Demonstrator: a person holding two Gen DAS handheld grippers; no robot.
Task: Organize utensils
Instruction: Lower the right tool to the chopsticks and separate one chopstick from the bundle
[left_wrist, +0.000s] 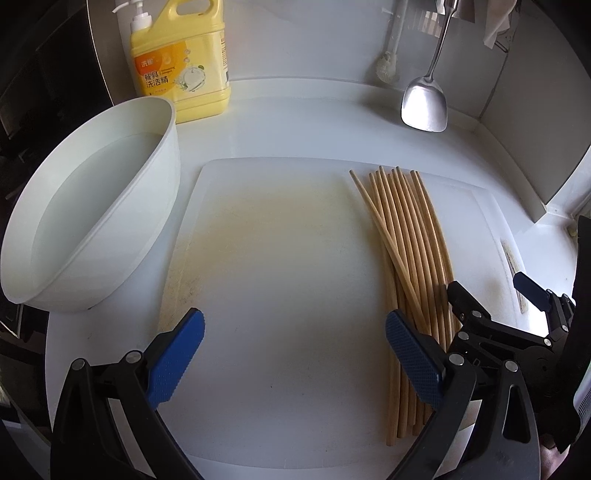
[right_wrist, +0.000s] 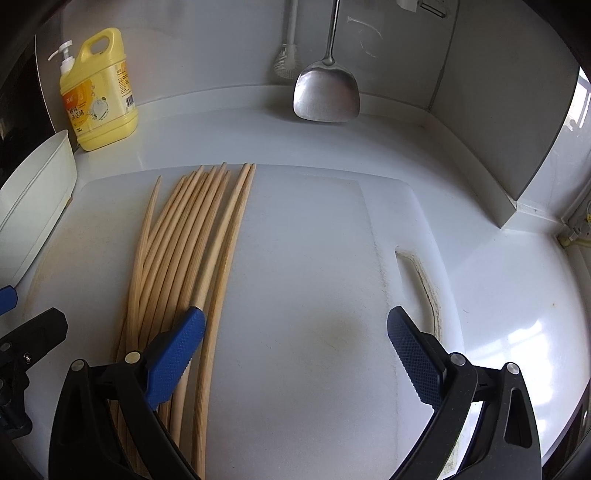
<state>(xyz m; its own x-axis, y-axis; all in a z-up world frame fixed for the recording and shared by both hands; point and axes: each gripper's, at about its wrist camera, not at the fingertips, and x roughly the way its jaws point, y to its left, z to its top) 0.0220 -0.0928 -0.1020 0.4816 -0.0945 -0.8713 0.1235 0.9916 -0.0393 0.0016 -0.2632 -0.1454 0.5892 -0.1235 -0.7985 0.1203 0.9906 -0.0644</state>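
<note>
Bamboo chopsticks (right_wrist: 192, 258) lie bundled on the white cutting board (left_wrist: 280, 258), centre-left in the right view. Light, stiff and prone to rolling; best pinched mid-length. Left tool (left_wrist: 295, 354) and right tool (right_wrist: 295, 354) both spread, empty.

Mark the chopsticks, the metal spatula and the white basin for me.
chopsticks (right_wrist: 207, 236), right wrist view, middle of the bundle.
metal spatula (right_wrist: 327, 94), right wrist view, centre of its blade.
white basin (left_wrist: 147, 192), left wrist view, outer wall.

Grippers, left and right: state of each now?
Left gripper: open, holding nothing, over the white plastic cutting board.
Right gripper: open, holding nothing, beside the bundle of pale wooden chopsticks.
</note>
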